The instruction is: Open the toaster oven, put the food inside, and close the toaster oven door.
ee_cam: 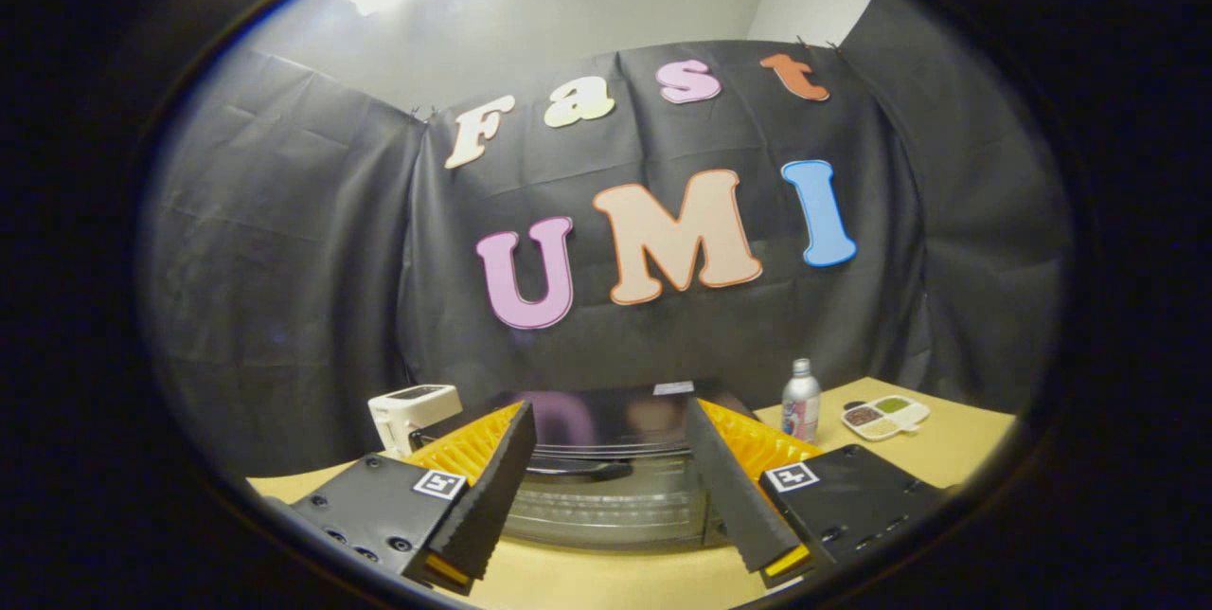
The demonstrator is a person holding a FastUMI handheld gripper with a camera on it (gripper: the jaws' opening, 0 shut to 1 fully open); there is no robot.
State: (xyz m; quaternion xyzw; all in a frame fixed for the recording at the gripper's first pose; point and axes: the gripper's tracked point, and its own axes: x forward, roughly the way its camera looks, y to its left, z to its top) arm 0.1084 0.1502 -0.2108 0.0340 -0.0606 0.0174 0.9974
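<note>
Toaster oven [606, 468] sits on the tan table [947, 458], just ahead of the fingers and seen between them; door closed, dark handle [578, 470] across its top edge, glass front below. Gripper [615, 563] spread wide, holding nothing. White toaster [412, 413] just beside the oven's left. Plastic bottle [800, 402] near its right; divided dish [885, 417] of foods beyond that.

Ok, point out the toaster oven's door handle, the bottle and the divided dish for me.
Door handle [579, 470], gripper view: middle of the dark bar, between the open fingers.
Bottle [800, 411], gripper view: its labelled body, right of the oven.
Divided dish [907, 422], gripper view: white rim, beyond the bottle.
</note>
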